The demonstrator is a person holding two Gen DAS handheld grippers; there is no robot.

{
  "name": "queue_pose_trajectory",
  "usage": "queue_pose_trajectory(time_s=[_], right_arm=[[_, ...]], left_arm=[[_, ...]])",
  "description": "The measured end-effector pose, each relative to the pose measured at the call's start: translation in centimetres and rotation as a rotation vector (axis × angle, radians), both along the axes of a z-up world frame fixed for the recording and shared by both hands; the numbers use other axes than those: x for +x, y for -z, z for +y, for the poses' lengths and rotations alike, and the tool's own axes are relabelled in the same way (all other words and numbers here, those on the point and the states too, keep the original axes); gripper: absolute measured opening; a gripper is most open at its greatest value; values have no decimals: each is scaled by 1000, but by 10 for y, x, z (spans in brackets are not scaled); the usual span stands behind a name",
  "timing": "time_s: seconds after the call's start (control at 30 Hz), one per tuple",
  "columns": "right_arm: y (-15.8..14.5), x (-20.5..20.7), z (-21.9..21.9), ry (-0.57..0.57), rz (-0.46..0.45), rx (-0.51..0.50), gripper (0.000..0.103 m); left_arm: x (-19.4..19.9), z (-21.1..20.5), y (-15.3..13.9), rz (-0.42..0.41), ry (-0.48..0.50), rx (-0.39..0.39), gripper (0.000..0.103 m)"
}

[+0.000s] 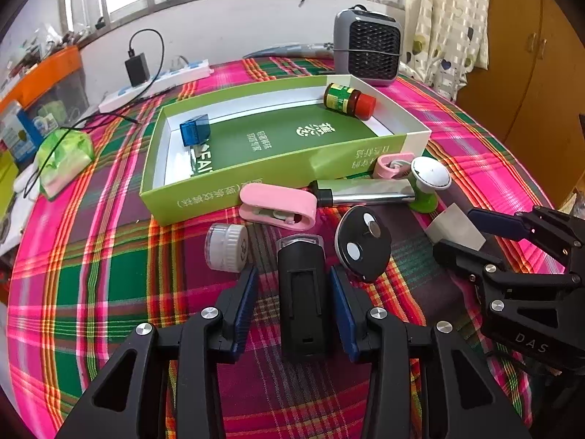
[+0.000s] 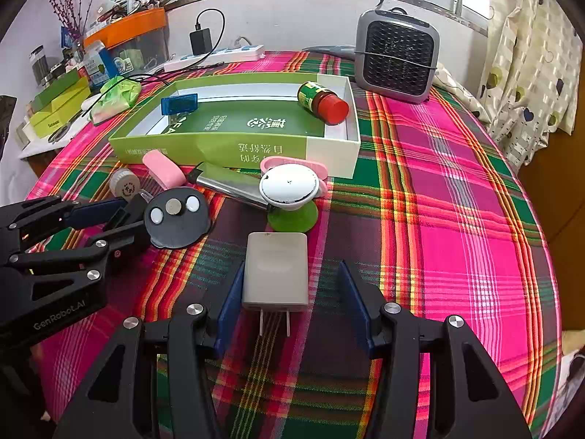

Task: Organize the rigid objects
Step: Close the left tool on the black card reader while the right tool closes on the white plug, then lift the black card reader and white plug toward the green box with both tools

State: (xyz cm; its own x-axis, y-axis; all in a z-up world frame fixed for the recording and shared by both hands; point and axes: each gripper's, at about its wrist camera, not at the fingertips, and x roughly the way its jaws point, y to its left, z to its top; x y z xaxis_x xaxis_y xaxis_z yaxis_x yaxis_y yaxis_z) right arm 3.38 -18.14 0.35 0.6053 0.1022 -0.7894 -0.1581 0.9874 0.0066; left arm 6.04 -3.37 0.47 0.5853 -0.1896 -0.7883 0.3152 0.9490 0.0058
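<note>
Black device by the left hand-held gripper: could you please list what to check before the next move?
1. Black device centred in left hand-held gripper: ok.
2. Pads pressing on it: not ok, a gap shows.
3. White charger centred in right hand-held gripper: ok.
4. Pads pressing on it: not ok, a gap shows.
5. Green box has free floor: ok.
6. Black disc clear of the left pads: cannot tell.

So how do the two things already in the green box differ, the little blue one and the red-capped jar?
The small translucent blue plastic box is square-edged and stands at the left end of the green cardboard box; the green-labelled glass jar with a red cap is round and lies on its side in the far right corner. The jar looks the larger. Both rest inside the box, apart from each other.
</note>
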Motion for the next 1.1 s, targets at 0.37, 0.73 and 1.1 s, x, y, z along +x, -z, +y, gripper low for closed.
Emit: queue_pose_trajectory(time_s=[0.37,0.73,1.1], right_arm=[[0,0,0,-1,-2,-2,49],[-1,-1,2,-12,-9,-2,35],[-1,-2,2,-11,-5,3,35]], left_arm=[[0,7,-1,-1,-22,-23,27],[0,8,-2,2,-24,-34,27],[-2,13,-6,-5,-39,-50,26]])
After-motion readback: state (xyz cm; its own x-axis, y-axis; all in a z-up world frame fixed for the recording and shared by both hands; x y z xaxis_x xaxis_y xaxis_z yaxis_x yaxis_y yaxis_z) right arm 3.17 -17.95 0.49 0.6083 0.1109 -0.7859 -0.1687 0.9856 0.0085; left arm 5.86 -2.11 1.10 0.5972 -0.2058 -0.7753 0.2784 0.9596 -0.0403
